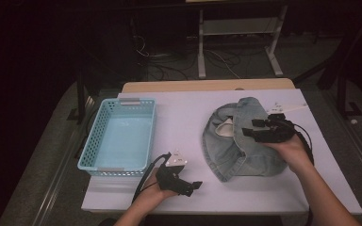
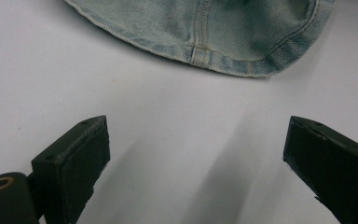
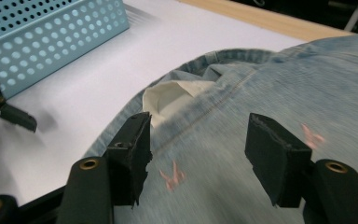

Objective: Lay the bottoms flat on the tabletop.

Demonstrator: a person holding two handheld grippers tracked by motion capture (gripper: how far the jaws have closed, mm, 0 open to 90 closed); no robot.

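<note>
A dim room with cables and a metal stand on the floor surrounds a white-topped table. A light blue perforated basket sits on the table's left half, and a crumpled denim garment lies on the right half, well apart from the basket, a pale inner lining showing at its far-left fold. The right gripper hovers over the middle of the denim, pointing left toward the basket, its jaws spread with nothing between them; in the right gripper view the cloth lies directly beneath and ahead of them, though blur makes it hard to tell whether the pads brush the fabric. The left gripper rests near the table's front edge, also spread and empty, with the denim's stitched hem ahead of it and to its right, not touching. The garment's longer spread seems to run near to far, so the right hand is the nearer one for a grab, and the basket lies leftward across open tabletop.
</note>
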